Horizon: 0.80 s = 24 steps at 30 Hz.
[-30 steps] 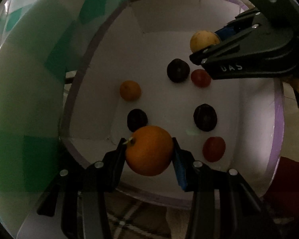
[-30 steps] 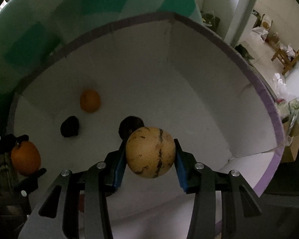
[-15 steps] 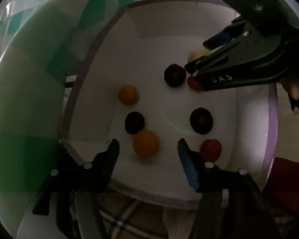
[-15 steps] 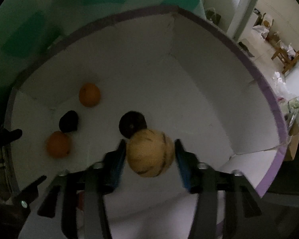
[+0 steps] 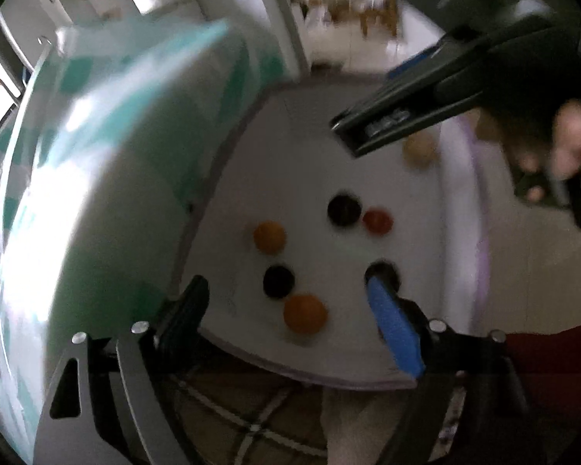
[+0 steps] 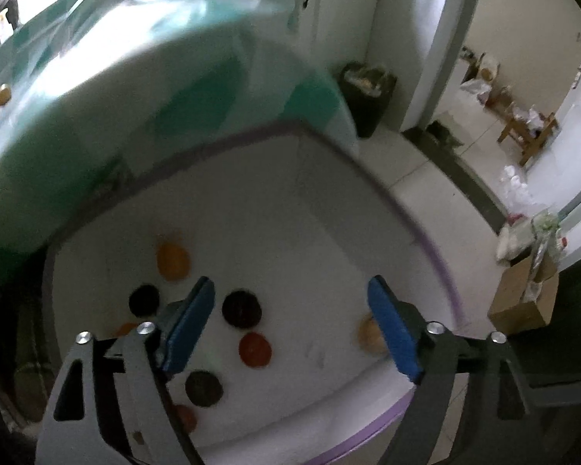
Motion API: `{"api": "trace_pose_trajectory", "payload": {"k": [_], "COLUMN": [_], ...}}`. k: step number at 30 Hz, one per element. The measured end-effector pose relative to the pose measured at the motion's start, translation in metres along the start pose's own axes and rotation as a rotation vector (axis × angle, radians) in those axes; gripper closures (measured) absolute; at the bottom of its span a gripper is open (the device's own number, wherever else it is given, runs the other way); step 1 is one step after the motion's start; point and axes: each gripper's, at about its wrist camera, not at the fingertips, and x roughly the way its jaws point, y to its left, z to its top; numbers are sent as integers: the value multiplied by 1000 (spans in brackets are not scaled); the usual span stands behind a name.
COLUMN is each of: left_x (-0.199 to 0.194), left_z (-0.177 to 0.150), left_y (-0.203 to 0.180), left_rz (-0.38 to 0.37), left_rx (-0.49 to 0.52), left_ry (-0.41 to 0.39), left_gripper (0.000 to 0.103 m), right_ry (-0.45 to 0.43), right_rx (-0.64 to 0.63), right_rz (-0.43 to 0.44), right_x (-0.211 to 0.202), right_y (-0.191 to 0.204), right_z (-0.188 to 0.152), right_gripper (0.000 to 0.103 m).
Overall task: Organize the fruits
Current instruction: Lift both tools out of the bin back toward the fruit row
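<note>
The left gripper [image 5: 288,310] stood wide open with nothing between its fingers, poised above the near edge of the white box [image 5: 418,381]. The right gripper [image 6: 290,319] was likewise spread wide and empty, held over the same box; in the left wrist view it reached in from the far right, gripped by a hand [image 5: 561,143].

All fruit in view lay loose on the box floor. In the left wrist view a large orange [image 5: 304,314] sat at the near side, touching or just beside a dark fruit [image 5: 278,281]. A smaller orange [image 5: 269,236] lay farther off to the left. Another dark fruit [image 5: 344,210] rested just beside a red fruit [image 5: 377,221] toward the far side. A third dark fruit [image 5: 383,271] was partly hidden behind the left gripper's blue pad. A pale yellow fruit [image 5: 418,151], blurred, lay at the far right near the box wall, under the right gripper.

In the right wrist view the pale yellow fruit [image 6: 370,335] sat partly behind the right-hand blue pad, well apart from the other fruit.

A green-and-white checked cloth [image 6: 135,116] covered the desk to the left of the box. Both views were motion-blurred.
</note>
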Motion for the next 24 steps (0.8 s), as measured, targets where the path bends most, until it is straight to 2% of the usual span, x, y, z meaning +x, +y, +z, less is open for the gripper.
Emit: {"api": "trace_pose_trajectory", "payload": {"k": [4,7,9,12,17,20,22,24], "left_x": [-57,-98,-116,-132,-155,-158,-158,-161], "left_z": [0,-10,-21,-52,-115,-147,-166,-187], "left_y": [29,69,98,152,238,286,318,354], "left_rz": [-12,60,98,184,360,452,450,539], "left_rx": [-92,-213,-302,-466,-714,-814,-897,-963], "left_ry": [-229,-365,-402,-407,-369,-317,-278,-221], "left_gripper": [8,2,2,2,2,2,2,2], "right_ry": [-84,-142,-198,-254,-314,-300,-277,-249], "right_rx": [22,11,-28,-118,-279,-361,-394,-415], "right_rz": [8,70,132,177,311,360,398,429], "right_x": [-22,-39,-56,-74,-98,-99,-94,-89], "right_y": [5,19,43,85,165,216,246,271], "right_z": [13,22,28,34,43,47,50,56], "right_gripper": [21,19,16,16,16,16,16,16]}}
